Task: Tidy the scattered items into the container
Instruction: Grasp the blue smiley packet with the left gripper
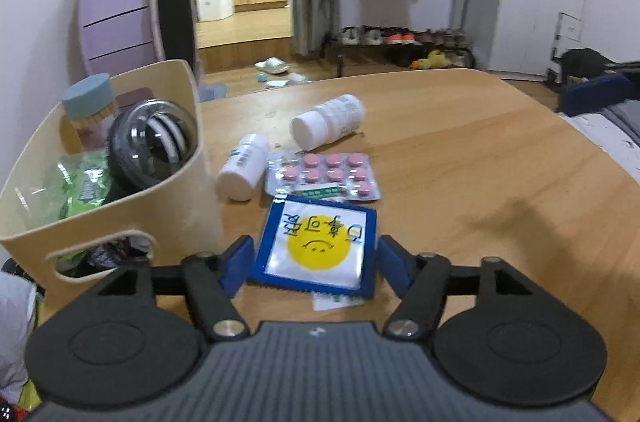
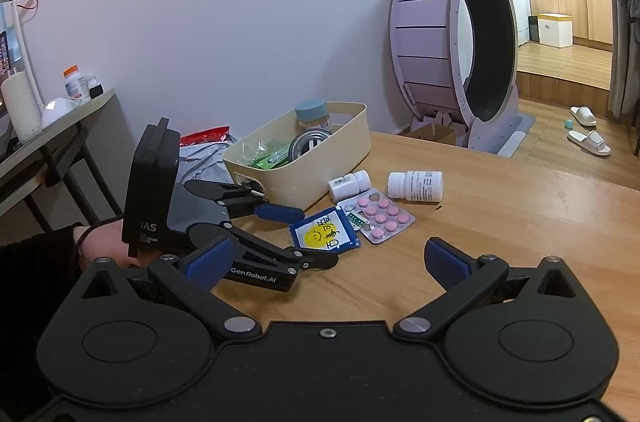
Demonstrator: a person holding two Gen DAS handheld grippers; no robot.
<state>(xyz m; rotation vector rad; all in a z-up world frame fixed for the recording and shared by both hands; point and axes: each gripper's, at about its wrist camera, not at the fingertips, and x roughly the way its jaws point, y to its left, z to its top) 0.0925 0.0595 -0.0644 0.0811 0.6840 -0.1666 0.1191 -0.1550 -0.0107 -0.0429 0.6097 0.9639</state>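
A blue and white sachet with a yellow smiley (image 1: 316, 246) lies flat on the wooden table (image 1: 460, 158). My left gripper (image 1: 314, 268) is open, one finger on each side of the sachet; it also shows in the right wrist view (image 2: 304, 234). Beyond it lie a blister pack of pink pills (image 1: 332, 176), a small white bottle (image 1: 243, 172) and a larger white bottle (image 1: 330, 125), both on their sides. The cream container (image 1: 168, 198) stands at the left with several items inside. My right gripper (image 2: 328, 262) is open and empty, hovering in front of the sachet (image 2: 324, 232).
The container holds a blue-lidded jar (image 1: 90, 102), a round black and clear ball (image 1: 152, 142) and green packets (image 1: 80, 186). A purple cat wheel (image 2: 456, 46) stands beyond the table. A side desk with bottles (image 2: 76, 86) is at far left. Red and grey bags (image 2: 204, 150) lie behind the container.
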